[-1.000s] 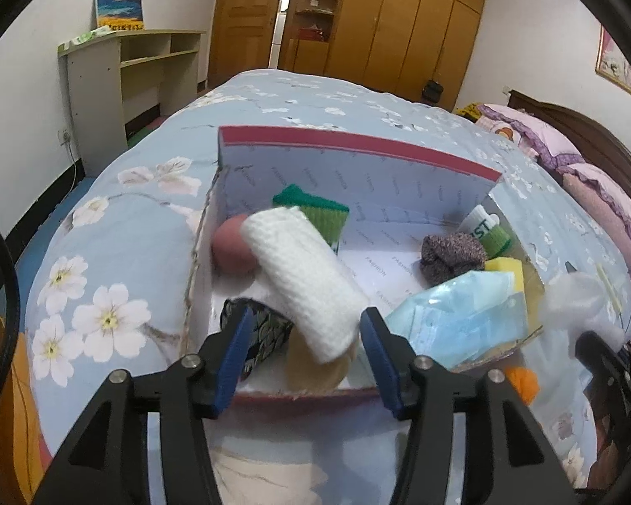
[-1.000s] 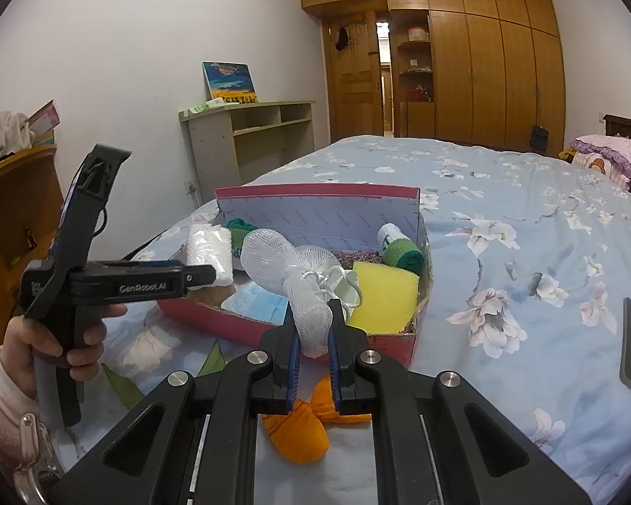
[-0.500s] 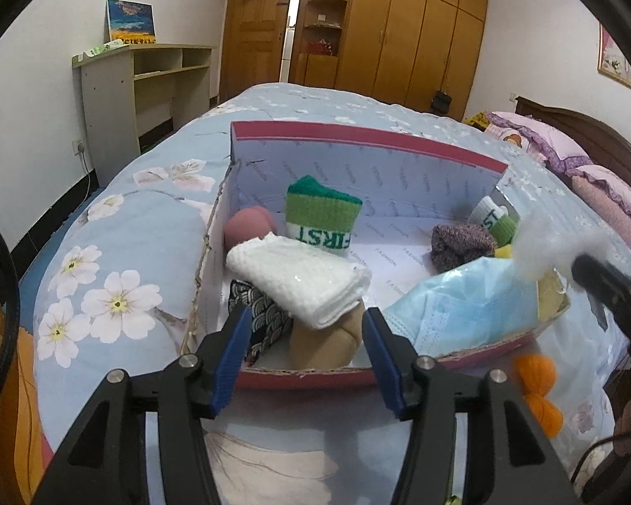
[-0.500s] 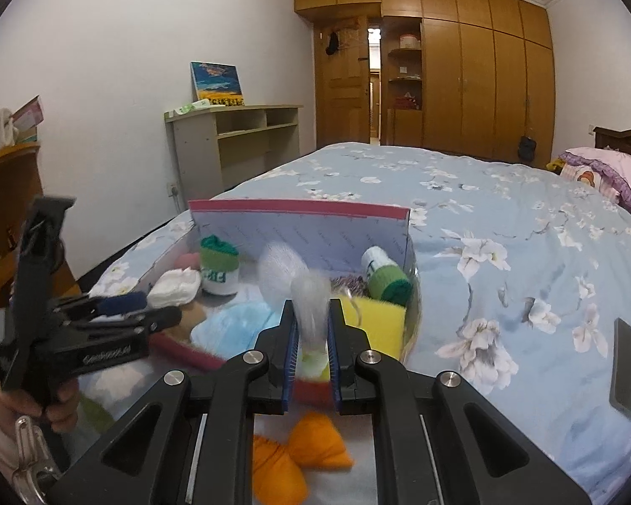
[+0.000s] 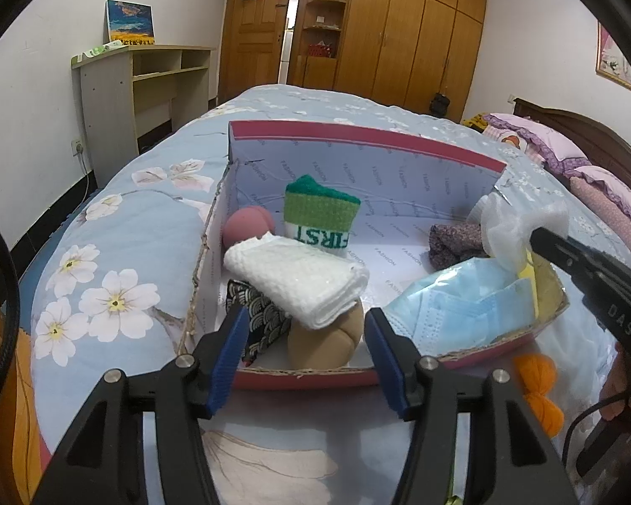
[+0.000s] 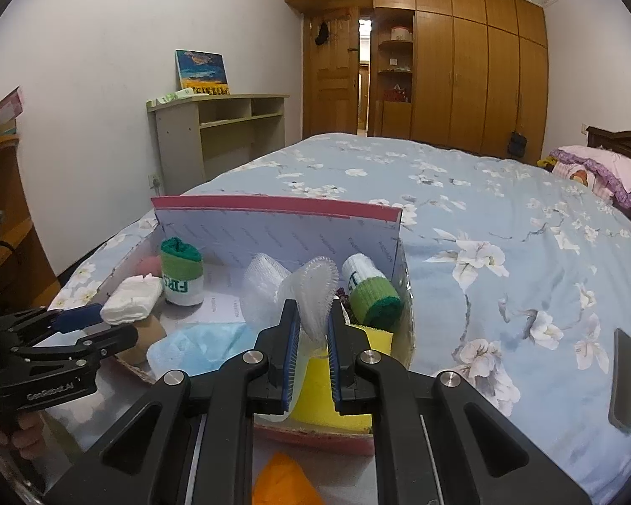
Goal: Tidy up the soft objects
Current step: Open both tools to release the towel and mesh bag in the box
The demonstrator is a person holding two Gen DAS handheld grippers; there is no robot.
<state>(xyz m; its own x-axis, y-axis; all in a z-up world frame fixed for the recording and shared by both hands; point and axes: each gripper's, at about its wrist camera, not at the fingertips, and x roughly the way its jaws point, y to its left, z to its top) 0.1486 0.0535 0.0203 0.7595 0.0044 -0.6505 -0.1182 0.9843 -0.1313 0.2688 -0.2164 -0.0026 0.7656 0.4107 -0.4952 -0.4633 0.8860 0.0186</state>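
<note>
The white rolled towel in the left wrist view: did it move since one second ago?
Yes. The white rolled towel left the left gripper, whose jaws are opening, and now lies flat inside the box, against the green sock.

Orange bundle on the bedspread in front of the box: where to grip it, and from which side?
Grip the orange bundle at its pinched waist between the two lobes, probably coming down from above. It lies bare on the bedspread, outside the box and near its front wall. The lobes bulge and would likely slip; the waist is narrower.
</note>
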